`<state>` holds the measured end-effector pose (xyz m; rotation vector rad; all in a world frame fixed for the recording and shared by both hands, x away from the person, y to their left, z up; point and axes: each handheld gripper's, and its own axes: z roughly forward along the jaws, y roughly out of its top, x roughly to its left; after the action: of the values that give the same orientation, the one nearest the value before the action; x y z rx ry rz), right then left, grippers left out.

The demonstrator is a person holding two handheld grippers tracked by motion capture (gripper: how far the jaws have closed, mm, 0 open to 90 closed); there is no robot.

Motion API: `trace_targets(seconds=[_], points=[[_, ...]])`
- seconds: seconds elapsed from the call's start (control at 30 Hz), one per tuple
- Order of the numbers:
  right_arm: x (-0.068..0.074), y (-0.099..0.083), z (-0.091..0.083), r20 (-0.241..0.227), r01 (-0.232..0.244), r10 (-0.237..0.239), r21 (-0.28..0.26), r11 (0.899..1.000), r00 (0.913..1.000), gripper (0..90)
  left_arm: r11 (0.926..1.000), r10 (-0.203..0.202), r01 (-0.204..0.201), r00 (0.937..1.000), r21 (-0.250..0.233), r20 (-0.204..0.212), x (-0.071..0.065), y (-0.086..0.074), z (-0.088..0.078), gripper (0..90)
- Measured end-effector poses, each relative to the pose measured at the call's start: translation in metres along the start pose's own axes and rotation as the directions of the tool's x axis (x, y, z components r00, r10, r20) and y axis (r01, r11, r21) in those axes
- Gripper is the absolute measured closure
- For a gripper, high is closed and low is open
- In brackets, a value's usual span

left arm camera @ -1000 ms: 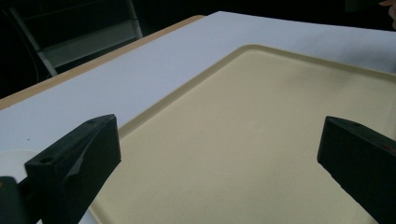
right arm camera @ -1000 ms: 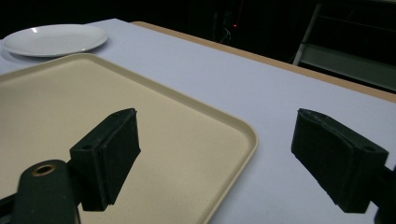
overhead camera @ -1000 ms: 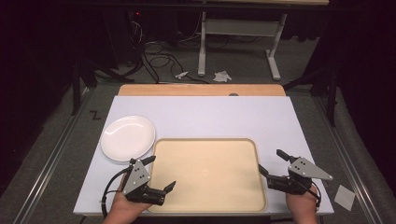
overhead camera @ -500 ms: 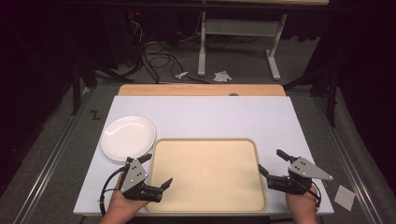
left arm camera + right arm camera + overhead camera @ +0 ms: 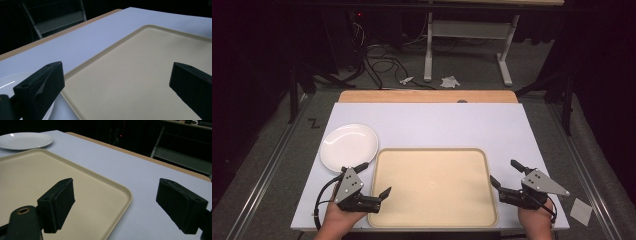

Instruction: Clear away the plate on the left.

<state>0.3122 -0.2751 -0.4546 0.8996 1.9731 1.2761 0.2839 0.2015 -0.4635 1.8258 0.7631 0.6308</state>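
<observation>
Flanking a bare beige tray [image 5: 432, 185] beside a white plate [image 5: 349, 146], left tongs [image 5: 373, 178] and right tongs [image 5: 507, 172] gape apart.

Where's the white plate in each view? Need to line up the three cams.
High view: white plate on the table, left of the tan tray, touching its far-left corner.
Left gripper view: bottom-left corner, partly behind the left jaw.
Right gripper view: top-left, beyond the tray.
Shared landmark: the tray's rim.

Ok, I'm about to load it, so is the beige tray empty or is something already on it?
Empty. The tray shows a bare beige surface from rim to rim in the high view; the white plate lies beside it on the table, not on it.
</observation>
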Motion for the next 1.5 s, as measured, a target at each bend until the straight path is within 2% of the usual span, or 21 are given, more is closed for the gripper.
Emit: trace_targets(seconds=[0.03,0.17,0.43,0.57,0.73,0.83,0.9,0.93,1.1,1.2,1.23,1.33,1.37,1.43,1.47,1.5], points=[[0.0,0.0,0.0,-0.003,0.012,-0.012,-0.002,1.0,0.9999,16.1,1.0,0.0,0.0,1.0,0.0,0.0,0.0,0.0,0.0,0.7],[0.001,0.002,-0.001,-0.003,0.01,-0.01,-0.007,1.0,0.9999,16.0,1.0,0.004,-0.004,1.0,0.0,-0.007,0.001,0.0,-0.001,0.6],[0.002,-0.002,-0.001,0.017,-0.012,0.012,0.005,1.0,0.9998,16.1,0.9999,-0.011,0.011,0.9994,-0.004,-0.032,0.006,0.0,-0.007,0.6],[-0.001,-0.005,-0.001,0.026,-0.014,0.013,0.023,1.0,0.9996,16.1,0.9996,-0.023,0.022,0.9993,-0.017,-0.03,0.016,0.0,-0.005,0.6],[-0.003,-0.007,-0.001,0.04,-0.015,0.013,0.041,0.999,0.9991,16.2,0.9997,-0.023,0.023,0.9994,0.002,-0.027,0.023,-0.003,0.001,0.6],[-0.004,-0.007,-0.001,0.066,-0.024,0.021,0.037,0.999,0.9976,16.2,0.9996,-0.025,0.026,0.9986,0.012,-0.045,0.029,-0.007,-0.002,0.7],[-0.003,-0.006,0.0,0.068,-0.025,0.023,0.036,0.999,0.9974,16.2,0.9995,-0.026,0.027,0.9982,0.016,-0.055,0.031,-0.008,-0.004,0.6],[-0.001,-0.005,0.001,0.065,-0.01,0.008,0.04,0.999,0.9979,16.1,0.999,-0.04,0.041,0.9972,0.019,-0.063,0.035,-0.01,-0.006,0.6],[0.003,-0.007,-0.002,0.052,0.015,-0.017,0.032,0.999,0.9985,16.2,0.999,-0.042,0.043,0.9951,0.014,-0.089,0.042,-0.011,-0.012,0.4],[-0.001,-0.009,-0.004,0.056,0.003,-0.005,0.028,1.0,0.9984,16.1,0.9978,-0.066,0.067,0.9915,0.0,-0.111,0.055,-0.012,-0.017,0.3],[-0.001,-0.009,-0.004,0.056,0.003,-0.005,0.028,1.0,0.9984,16.1,0.9978,-0.066,0.067,0.9915,0.0,-0.111,0.055,-0.012,-0.017,0.4],[-0.005,-0.009,-0.006,0.063,-0.008,0.007,0.017,1.0,0.998,16.2,0.9959,-0.085,0.089,0.9871,0.018,-0.135,0.068,-0.018,-0.018,0.4],[-0.005,-0.009,-0.006,0.063,-0.008,0.007,0.017,1.0,0.998,16.2,0.9959,-0.085,0.089,0.9871,0.018,-0.135,0.068,-0.018,-0.018,0.3],[-0.005,-0.009,-0.007,0.063,-0.007,0.006,0.015,1.0,0.998,16.2,0.995,-0.092,0.097,0.9839,0.025,-0.153,0.073,-0.021,-0.02,0.3],[-0.003,-0.009,-0.009,0.059,-0.003,0.002,0.014,1.0,0.9983,16.1,0.9928,-0.111,0.117,0.9793,0.026,-0.169,0.078,-0.024,-0.023,0.4],[-0.003,-0.009,-0.009,0.059,-0.003,0.002,0.014,1.0,0.9983,16.1,0.9928,-0.111,0.117,0.9793,0.026,-0.169,0.078,-0.024,-0.023,0.4]])
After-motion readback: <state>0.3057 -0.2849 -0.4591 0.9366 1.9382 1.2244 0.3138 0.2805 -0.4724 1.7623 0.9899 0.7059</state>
